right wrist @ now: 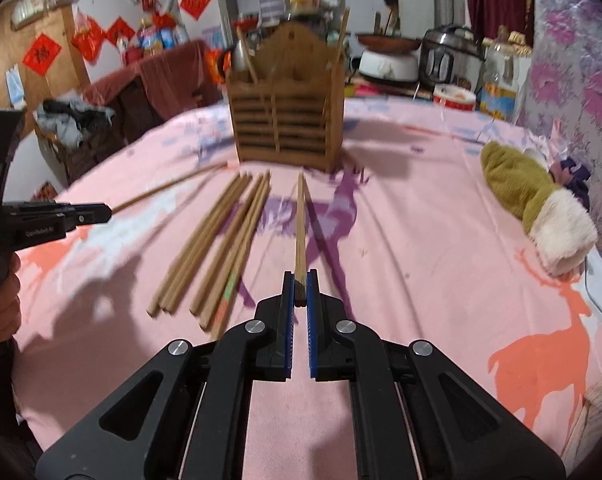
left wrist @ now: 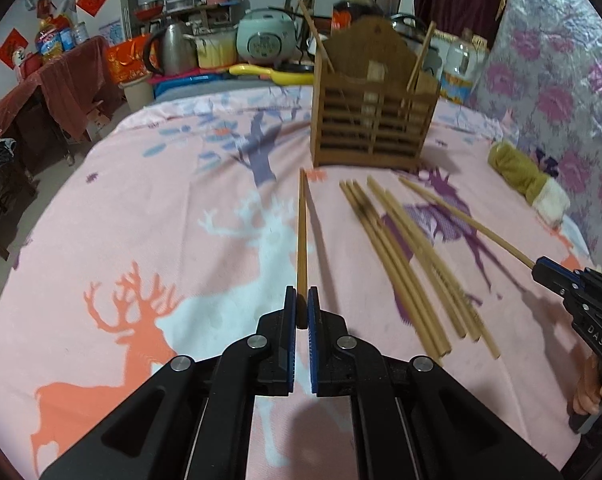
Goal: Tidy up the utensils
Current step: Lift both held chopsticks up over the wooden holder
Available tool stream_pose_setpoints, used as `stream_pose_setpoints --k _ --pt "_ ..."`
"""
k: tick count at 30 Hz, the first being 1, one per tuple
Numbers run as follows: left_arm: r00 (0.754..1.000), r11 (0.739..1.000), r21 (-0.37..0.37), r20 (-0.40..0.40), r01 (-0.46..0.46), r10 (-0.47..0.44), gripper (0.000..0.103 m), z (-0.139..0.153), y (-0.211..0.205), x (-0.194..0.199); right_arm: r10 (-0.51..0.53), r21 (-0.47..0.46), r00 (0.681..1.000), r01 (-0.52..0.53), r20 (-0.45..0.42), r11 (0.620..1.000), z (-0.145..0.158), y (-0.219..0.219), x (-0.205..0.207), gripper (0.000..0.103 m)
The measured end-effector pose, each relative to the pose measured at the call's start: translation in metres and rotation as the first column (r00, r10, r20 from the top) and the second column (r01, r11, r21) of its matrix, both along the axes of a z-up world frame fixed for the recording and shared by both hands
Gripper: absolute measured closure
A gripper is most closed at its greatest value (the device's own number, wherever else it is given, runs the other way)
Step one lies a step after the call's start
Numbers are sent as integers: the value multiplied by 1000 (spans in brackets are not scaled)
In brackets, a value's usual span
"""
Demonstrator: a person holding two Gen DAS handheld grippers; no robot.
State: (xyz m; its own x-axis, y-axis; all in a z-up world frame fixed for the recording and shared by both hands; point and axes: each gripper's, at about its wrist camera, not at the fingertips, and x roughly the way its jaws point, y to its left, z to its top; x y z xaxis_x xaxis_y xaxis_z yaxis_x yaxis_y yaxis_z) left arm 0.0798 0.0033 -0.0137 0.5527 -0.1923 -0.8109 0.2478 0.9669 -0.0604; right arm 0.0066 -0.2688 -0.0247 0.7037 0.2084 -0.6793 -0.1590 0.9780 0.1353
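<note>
A slatted wooden chopstick holder (left wrist: 375, 120) (right wrist: 287, 118) stands upright at the far side of the pink deer-print cloth, with two chopsticks sticking out of it. Several loose chopsticks (left wrist: 413, 264) (right wrist: 217, 248) lie in a fan in front of it. My left gripper (left wrist: 301, 300) is shut on the near end of one chopstick (left wrist: 302, 236), which points toward the holder. My right gripper (right wrist: 300, 286) is shut on another chopstick (right wrist: 300, 224). From the left wrist view the right gripper (left wrist: 541, 268) shows at the right edge, holding its chopstick (left wrist: 469, 222).
An olive mitten with a white fleece cuff (left wrist: 529, 180) (right wrist: 537, 196) lies at the right of the cloth. Beyond the holder stand a rice cooker (left wrist: 265, 38), a kettle (left wrist: 173, 46) and a bottle (left wrist: 359, 0). A patterned wall covering (left wrist: 561, 80) runs along the right. A hand (right wrist: 3, 300) grips the left tool.
</note>
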Motion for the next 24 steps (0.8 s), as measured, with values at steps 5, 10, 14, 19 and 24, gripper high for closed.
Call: stream_pose_setpoints --k 5,10,14,19,24 --pt "998 1000 4 71 2 -2 97 40 -7 5 -22 45 997 18 76 999 30 -6 -1 96" --pt "990 1000 0 138 20 -20 97 79 -19 9 -31 54 988 23 149 998 64 -5 2 96" --pt "985 999 -14 170 43 -40 97 103 -29 11 -32 57 980 21 197 998 89 -2 5 96" --pt "982 998 -16 179 64 -60 97 117 -42 19 -27 63 975 13 221 998 107 1 12 96" --pt "980 997 -7 182 81 -78 97 133 -55 31 -22 49 972 11 233 999 123 7 26 96"
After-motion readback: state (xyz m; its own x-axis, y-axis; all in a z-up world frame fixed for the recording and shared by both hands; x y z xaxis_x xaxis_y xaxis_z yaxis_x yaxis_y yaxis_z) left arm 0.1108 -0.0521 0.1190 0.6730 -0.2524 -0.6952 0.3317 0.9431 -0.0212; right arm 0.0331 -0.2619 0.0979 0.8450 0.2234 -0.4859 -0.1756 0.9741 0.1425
